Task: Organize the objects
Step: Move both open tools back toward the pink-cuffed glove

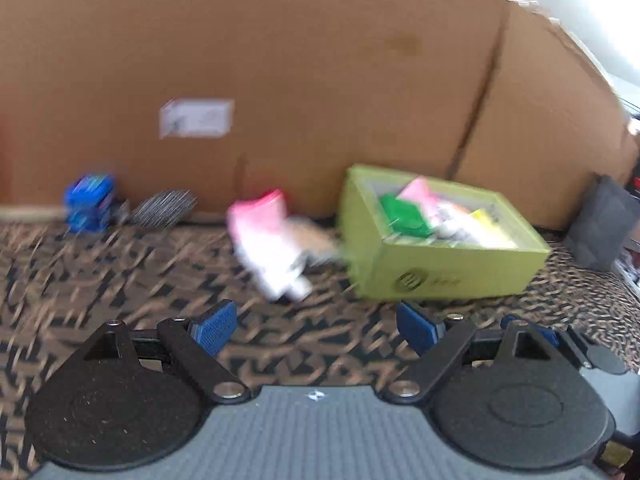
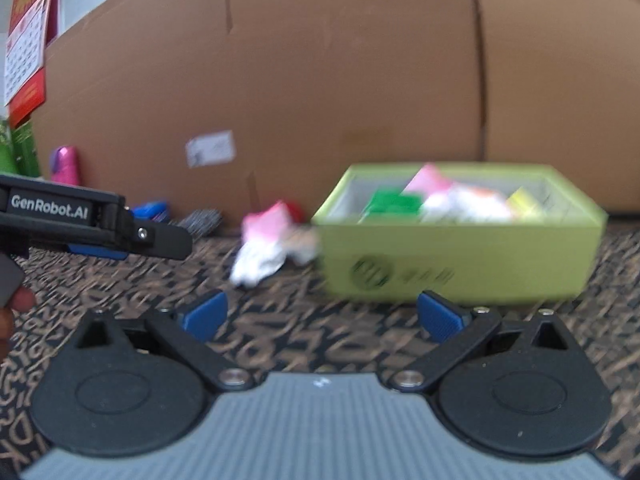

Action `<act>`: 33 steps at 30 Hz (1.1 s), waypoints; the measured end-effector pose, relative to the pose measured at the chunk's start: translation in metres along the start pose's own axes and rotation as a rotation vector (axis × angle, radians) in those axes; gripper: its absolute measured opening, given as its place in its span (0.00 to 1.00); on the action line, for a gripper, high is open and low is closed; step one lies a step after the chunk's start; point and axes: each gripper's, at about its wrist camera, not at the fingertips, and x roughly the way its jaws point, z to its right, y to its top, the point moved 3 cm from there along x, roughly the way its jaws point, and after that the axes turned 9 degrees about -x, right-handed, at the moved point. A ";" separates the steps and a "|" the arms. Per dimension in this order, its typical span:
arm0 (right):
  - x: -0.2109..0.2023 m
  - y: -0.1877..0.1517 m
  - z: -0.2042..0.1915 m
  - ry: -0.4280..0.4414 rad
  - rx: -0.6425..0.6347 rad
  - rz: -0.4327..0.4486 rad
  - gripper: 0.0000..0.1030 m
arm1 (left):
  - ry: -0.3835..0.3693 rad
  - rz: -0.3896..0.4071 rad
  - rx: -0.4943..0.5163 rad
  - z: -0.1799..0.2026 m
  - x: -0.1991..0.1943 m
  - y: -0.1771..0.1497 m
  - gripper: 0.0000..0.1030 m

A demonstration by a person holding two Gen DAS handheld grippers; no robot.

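A lime-green open box (image 1: 452,272) (image 2: 460,264) sits on the patterned carpet, holding green, pink, white and yellow items. A pink and white packet (image 1: 268,248) (image 2: 264,248) lies on the carpet just left of the box. A blue box (image 1: 90,202) and a striped grey item (image 1: 164,208) lie further left by the cardboard. My left gripper (image 1: 316,328) is open and empty, short of the packet. My right gripper (image 2: 322,316) is open and empty, in front of the box. The left gripper also shows from the side in the right wrist view (image 2: 132,236). Both views are blurred.
A large brown cardboard box (image 1: 280,80) (image 2: 320,80) stands as a wall behind everything. A pink bottle (image 2: 66,166) and a red calendar (image 2: 28,40) are at the far left. A dark grey object (image 1: 604,224) sits right of the green box.
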 end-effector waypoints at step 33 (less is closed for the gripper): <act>0.145 0.033 -0.085 0.061 -0.124 -0.129 0.90 | 0.159 0.014 -0.007 -0.133 0.059 0.059 0.88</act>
